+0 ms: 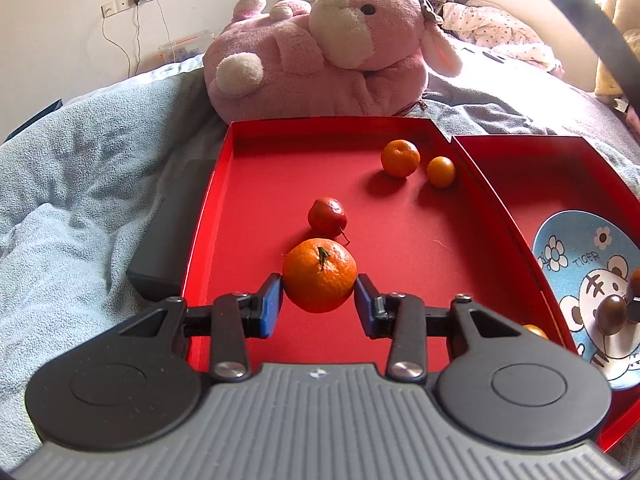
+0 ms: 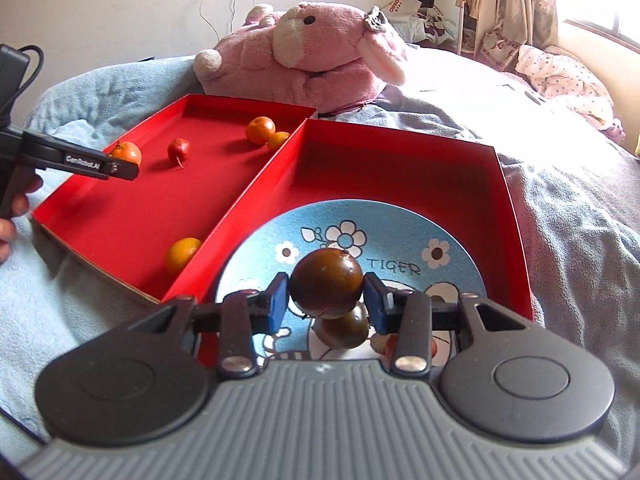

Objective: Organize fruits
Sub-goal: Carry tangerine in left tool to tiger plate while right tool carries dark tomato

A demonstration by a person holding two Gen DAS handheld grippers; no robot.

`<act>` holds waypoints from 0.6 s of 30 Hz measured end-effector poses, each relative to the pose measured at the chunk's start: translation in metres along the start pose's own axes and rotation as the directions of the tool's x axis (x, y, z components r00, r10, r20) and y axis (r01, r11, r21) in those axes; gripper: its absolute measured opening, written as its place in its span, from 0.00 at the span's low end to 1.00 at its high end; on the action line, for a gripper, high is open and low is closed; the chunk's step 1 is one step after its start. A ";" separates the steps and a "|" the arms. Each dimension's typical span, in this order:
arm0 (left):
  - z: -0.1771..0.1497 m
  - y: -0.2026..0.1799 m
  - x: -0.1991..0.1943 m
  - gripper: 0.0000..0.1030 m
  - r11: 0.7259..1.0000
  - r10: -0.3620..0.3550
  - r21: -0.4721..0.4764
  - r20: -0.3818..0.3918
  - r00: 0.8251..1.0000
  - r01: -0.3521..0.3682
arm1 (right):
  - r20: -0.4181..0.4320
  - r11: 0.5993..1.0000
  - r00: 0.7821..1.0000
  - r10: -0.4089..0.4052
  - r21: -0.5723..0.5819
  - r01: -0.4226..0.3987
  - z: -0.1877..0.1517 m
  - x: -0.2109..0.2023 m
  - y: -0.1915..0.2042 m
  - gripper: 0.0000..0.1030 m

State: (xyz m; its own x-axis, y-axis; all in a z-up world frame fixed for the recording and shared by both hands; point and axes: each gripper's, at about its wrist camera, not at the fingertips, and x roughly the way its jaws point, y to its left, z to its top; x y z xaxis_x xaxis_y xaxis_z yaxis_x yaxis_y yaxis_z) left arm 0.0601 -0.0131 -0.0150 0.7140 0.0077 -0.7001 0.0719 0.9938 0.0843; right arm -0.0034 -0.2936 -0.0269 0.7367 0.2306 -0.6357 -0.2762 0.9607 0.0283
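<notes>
I see two red trays (image 2: pixel 132 200) side by side on the bed (image 2: pixel 580 232), a plate (image 2: pixel 452 280) in the right one. My left gripper (image 1: pixel 319 304) pinches an orange (image 1: pixel 319 276) over the left tray; my right gripper (image 2: pixel 326 300) pinches a dark fruit (image 2: pixel 326 282) above the plate.

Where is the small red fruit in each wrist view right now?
Left wrist: small red fruit at picture centre in the red tray, just beyond the orange held by the left gripper.
Right wrist: upper left, same tray.
Shared landmark: the pink plush toy behind the tray.
</notes>
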 end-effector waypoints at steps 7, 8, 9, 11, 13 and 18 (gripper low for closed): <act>0.003 -0.025 -0.008 0.44 0.997 -0.069 0.026 0.018 0.997 0.069 | -0.007 1.000 1.000 -0.016 0.020 0.017 -0.003 0.010 -0.012 0.43; 0.004 -0.030 -0.008 0.44 0.996 -0.083 0.035 0.019 0.996 0.082 | -0.008 1.000 1.000 -0.018 0.022 0.018 -0.003 0.011 -0.013 0.43; 0.004 -0.036 -0.009 0.44 0.994 -0.097 0.043 0.019 0.995 0.096 | -0.009 0.999 1.000 -0.020 0.025 0.020 -0.002 0.012 -0.014 0.43; 0.005 -0.048 -0.011 0.44 0.990 -0.130 0.060 0.020 0.991 0.128 | -0.008 0.999 1.000 -0.025 0.025 0.025 -0.001 0.014 -0.015 0.43; 0.007 -0.063 -0.013 0.44 0.984 -0.163 0.079 0.024 0.986 0.160 | -0.009 0.999 1.000 -0.028 0.025 0.028 0.000 0.014 -0.018 0.43; 0.015 -0.098 -0.017 0.44 0.963 -0.252 0.111 0.035 0.967 0.247 | -0.018 0.999 0.999 -0.035 0.031 0.035 -0.001 0.016 -0.022 0.43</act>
State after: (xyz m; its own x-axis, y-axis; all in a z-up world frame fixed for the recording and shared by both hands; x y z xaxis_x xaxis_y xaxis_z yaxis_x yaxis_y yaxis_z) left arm 0.0507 -0.1127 -0.0009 0.6966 -0.2467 -0.6737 0.3228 0.9464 -0.0127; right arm 0.0138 -0.3116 -0.0389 0.7345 0.1943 -0.6502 -0.2311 0.9725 0.0295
